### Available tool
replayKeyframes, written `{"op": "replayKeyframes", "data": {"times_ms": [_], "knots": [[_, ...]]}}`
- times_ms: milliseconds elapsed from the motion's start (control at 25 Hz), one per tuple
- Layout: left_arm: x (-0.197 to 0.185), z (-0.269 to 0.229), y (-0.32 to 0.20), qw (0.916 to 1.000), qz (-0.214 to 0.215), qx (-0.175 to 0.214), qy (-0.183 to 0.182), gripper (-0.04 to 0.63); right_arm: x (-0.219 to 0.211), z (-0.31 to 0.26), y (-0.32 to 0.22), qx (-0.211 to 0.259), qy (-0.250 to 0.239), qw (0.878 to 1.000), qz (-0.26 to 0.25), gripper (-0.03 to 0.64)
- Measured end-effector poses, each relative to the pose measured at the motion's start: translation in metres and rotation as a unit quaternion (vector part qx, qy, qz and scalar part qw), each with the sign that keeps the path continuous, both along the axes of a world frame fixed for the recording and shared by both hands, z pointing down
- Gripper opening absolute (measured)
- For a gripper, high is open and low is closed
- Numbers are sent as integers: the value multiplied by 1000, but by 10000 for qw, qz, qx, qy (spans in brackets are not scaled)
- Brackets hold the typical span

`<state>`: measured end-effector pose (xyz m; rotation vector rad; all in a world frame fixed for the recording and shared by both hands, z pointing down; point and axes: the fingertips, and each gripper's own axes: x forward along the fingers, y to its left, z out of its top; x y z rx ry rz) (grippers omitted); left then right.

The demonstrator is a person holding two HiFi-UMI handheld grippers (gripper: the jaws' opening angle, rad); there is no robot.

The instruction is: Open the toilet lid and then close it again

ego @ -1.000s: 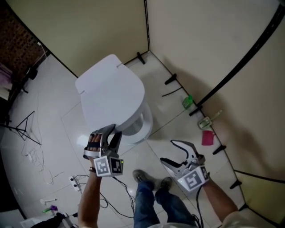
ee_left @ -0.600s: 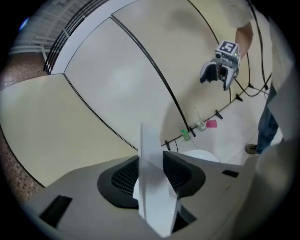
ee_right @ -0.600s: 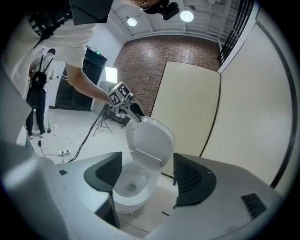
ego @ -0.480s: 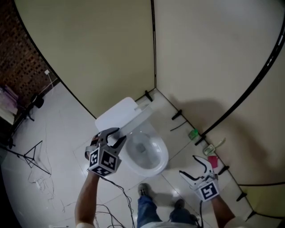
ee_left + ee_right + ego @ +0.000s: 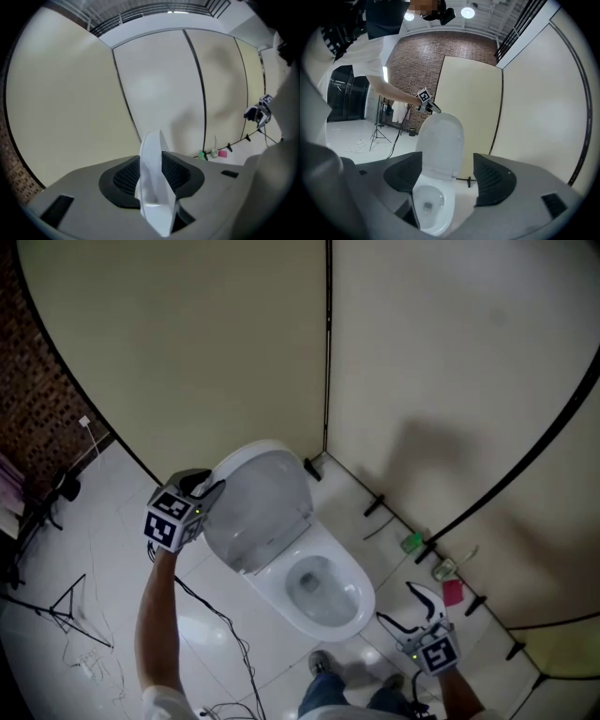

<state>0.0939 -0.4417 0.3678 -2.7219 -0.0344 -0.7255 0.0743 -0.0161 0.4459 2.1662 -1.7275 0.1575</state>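
The white toilet lid (image 5: 262, 507) stands raised, nearly upright, over the open bowl (image 5: 323, 587). My left gripper (image 5: 211, 486) is at the lid's upper left rim. In the left gripper view the lid's thin edge (image 5: 152, 187) runs between the two dark pads (image 5: 124, 176), which press on it; these jaws have just been closing on the lid. My right gripper (image 5: 412, 610) hangs open at the lower right, apart from the toilet, with nothing in it. Its own view looks between the spread jaws (image 5: 447, 180) at the raised lid (image 5: 440, 140) and the bowl (image 5: 429, 206).
Beige partition walls meet in a corner just behind the toilet, with black feet along their base. A green item (image 5: 411, 542) and a pink item (image 5: 453, 592) lie by the right wall. Cables (image 5: 216, 624) and a tripod (image 5: 66, 606) are on the tiled floor at left.
The lid has swung from closed to nearly upright. My left gripper rose and moved back with it. The right gripper drifted toward the lower right, still open.
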Motion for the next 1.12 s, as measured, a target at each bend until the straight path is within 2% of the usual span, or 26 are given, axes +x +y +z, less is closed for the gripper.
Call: {"op": "replayKeyframes", "data": {"times_ms": [40, 80, 160, 520, 640, 760, 840, 1000, 1120], "knots": [[4, 0, -18, 9998, -121, 154, -35, 131, 1, -3, -5, -2, 32, 10000, 12, 352], [8, 2, -35, 9990, -241, 353, -93, 66, 2, -4, -8, -28, 80, 10000, 12, 353], [11, 7, -59, 9975, -398, 547, -181, 52, 1, -7, -10, -66, 167, 9998, 20, 351], [15, 9, -68, 9980, -479, 416, -69, 66, 4, -15, 13, -108, 221, 9991, 335, 353], [11, 0, -52, 9985, -411, 200, 312, 98, 1, -20, 20, -61, 157, 9992, 351, 352], [3, -29, -21, 9949, -331, -206, 926, 98, -1, -29, 23, 122, 118, 9995, 254, 353], [-9, -50, 19, 9913, -171, -413, 1236, 98, -3, -36, 28, 212, 61, 9996, 158, 352], [-44, -80, 121, 9816, 213, -816, 1711, 98, -5, -50, 39, 415, -91, 9990, -154, 352], [-74, -85, 206, 9732, 408, -1189, 1927, 98, -8, -61, 55, 581, -331, 9968, -440, 353]]}}
